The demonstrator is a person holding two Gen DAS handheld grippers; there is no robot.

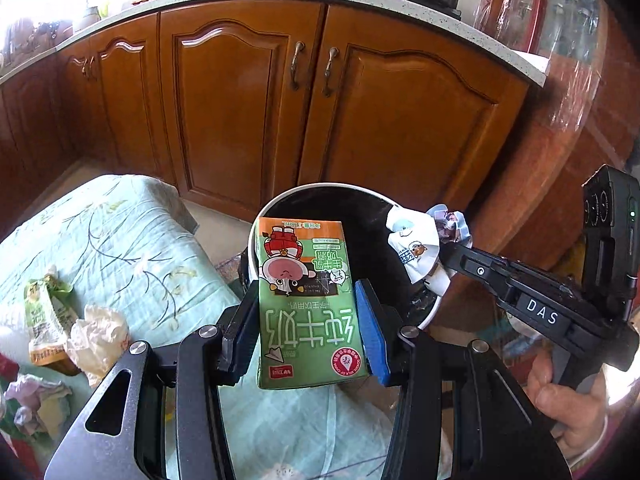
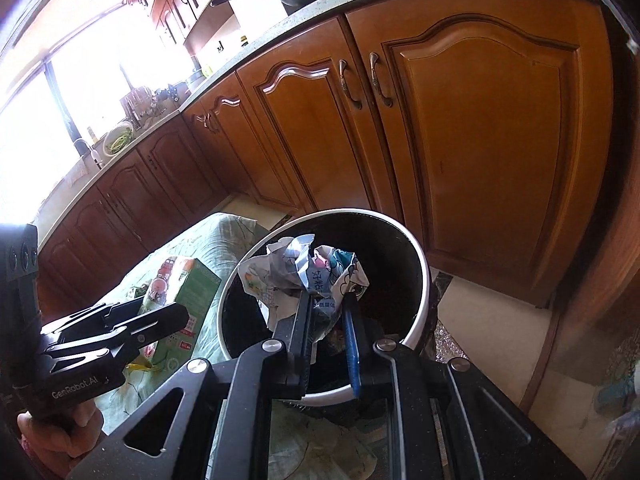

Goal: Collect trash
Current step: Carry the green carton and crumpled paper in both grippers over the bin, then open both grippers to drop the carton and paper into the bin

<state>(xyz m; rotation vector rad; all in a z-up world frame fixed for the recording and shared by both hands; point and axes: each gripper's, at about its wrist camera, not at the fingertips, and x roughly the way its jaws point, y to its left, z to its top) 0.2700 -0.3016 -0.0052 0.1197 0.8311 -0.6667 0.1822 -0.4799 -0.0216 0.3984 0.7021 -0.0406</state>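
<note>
My left gripper (image 1: 308, 300) is shut on a green milk carton (image 1: 306, 304), which it holds at the near rim of a round bin (image 1: 280, 200) with a white rim and a black inside. From the right, my right gripper (image 2: 326, 300) is shut on a crumpled white printed wrapper (image 2: 304, 272) and holds it over the bin's (image 2: 424, 292) open mouth. That wrapper (image 1: 416, 246) and the right gripper (image 1: 444, 256) also show in the left wrist view, above the bin's right rim. The carton (image 2: 184, 288) and the left gripper (image 2: 176, 320) show at the left of the right wrist view.
A table under a pale green floral cloth (image 1: 120, 240) carries a green snack packet (image 1: 44, 316), a crumpled clear plastic bag (image 1: 100, 336) and crumpled paper (image 1: 36, 400). Brown wooden cabinets (image 1: 304, 100) under a speckled worktop stand close behind the bin. A hand (image 1: 568, 404) grips the right tool.
</note>
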